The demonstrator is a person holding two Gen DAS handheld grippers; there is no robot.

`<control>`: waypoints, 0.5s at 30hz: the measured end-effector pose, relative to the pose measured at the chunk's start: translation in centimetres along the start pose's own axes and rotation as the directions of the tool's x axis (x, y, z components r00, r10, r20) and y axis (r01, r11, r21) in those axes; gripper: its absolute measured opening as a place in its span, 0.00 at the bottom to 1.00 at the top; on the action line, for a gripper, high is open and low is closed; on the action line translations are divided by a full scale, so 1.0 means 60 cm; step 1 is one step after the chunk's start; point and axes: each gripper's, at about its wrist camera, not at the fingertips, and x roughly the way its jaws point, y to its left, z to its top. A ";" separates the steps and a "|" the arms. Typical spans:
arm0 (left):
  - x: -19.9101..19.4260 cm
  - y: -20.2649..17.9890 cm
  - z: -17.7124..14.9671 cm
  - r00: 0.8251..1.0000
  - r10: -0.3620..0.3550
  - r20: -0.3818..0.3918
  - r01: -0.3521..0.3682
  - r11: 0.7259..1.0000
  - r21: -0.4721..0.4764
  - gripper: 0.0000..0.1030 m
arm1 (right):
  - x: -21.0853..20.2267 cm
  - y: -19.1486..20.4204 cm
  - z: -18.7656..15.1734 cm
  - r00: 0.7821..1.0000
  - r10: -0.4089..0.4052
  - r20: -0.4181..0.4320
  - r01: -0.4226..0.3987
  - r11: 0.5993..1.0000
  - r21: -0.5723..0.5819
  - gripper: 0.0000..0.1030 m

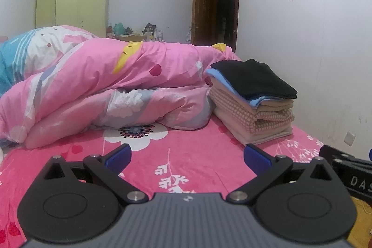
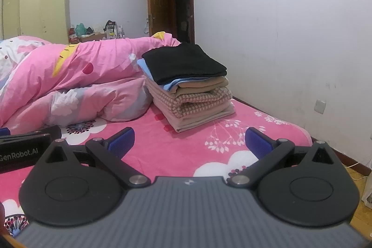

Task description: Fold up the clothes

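The bed carries one bunched quilt and, beside it near the wall, one stack of about five folded garments, black on top. They look soft and light, best pinched at an edge. Two tongs, left gripper and right gripper, gape wide, holding nothing.

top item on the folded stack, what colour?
Black. The top garment on the folded stack shows best in the right wrist view.

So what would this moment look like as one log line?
left gripper: open, empty | right gripper: open, empty | folded stack: on bed, black garment topmost
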 end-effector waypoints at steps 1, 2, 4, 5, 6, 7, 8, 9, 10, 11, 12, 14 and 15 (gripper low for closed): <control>0.000 0.001 0.000 1.000 0.000 0.000 0.000 1.000 -0.001 1.00 | -0.001 0.000 0.000 1.000 0.001 -0.001 -0.001 1.000 0.000 0.99; 0.000 0.002 0.001 1.000 -0.001 -0.001 0.001 1.000 -0.002 1.00 | -0.001 0.001 0.001 1.000 0.002 -0.002 -0.002 1.000 0.000 0.99; -0.001 0.003 0.001 1.000 -0.002 0.000 0.002 1.000 -0.004 1.00 | -0.002 0.001 0.001 1.000 0.004 -0.004 -0.004 1.000 0.001 0.99; -0.001 0.003 0.001 1.000 -0.003 0.001 0.003 1.000 -0.005 1.00 | -0.002 0.001 0.002 1.000 0.002 -0.003 -0.002 1.000 -0.001 0.99; -0.001 0.004 0.001 1.000 -0.005 0.001 0.005 1.000 -0.006 1.00 | -0.001 0.002 0.002 1.000 0.001 -0.004 -0.001 1.000 -0.004 0.99; -0.001 0.004 0.001 1.000 -0.006 0.001 0.006 1.000 -0.008 1.00 | 0.000 0.003 0.002 1.000 -0.002 -0.005 0.002 1.000 -0.007 0.99; -0.002 0.005 0.001 1.000 -0.008 0.001 0.008 1.000 -0.009 1.00 | 0.000 0.004 0.002 1.000 -0.004 -0.006 0.004 1.000 -0.010 0.99; -0.002 0.005 0.000 1.000 -0.009 0.000 0.009 1.000 -0.009 1.00 | -0.001 0.005 0.001 1.000 -0.006 -0.006 0.005 1.000 -0.011 0.99; -0.002 0.006 0.000 1.000 -0.009 -0.001 0.009 1.000 -0.009 1.00 | -0.002 0.006 0.000 1.000 -0.007 -0.006 0.007 1.000 -0.012 0.99; -0.001 0.006 0.000 1.000 -0.009 -0.001 0.009 1.000 -0.009 1.00 | -0.002 0.007 0.000 1.000 -0.008 -0.006 0.008 1.000 -0.012 0.99; -0.001 0.006 0.000 1.000 -0.008 -0.002 0.008 1.000 -0.010 1.00 | -0.003 0.008 -0.001 1.000 -0.009 -0.006 0.009 1.000 -0.012 0.99; -0.001 0.007 0.000 1.000 -0.007 -0.003 0.007 1.000 -0.012 1.00 | -0.001 0.009 -0.001 1.000 -0.009 -0.007 0.009 1.000 -0.012 0.99; -0.001 0.007 0.001 1.000 -0.007 -0.003 0.007 1.000 -0.014 1.00 | 0.000 0.010 -0.001 1.000 -0.009 -0.009 0.009 1.000 -0.014 0.99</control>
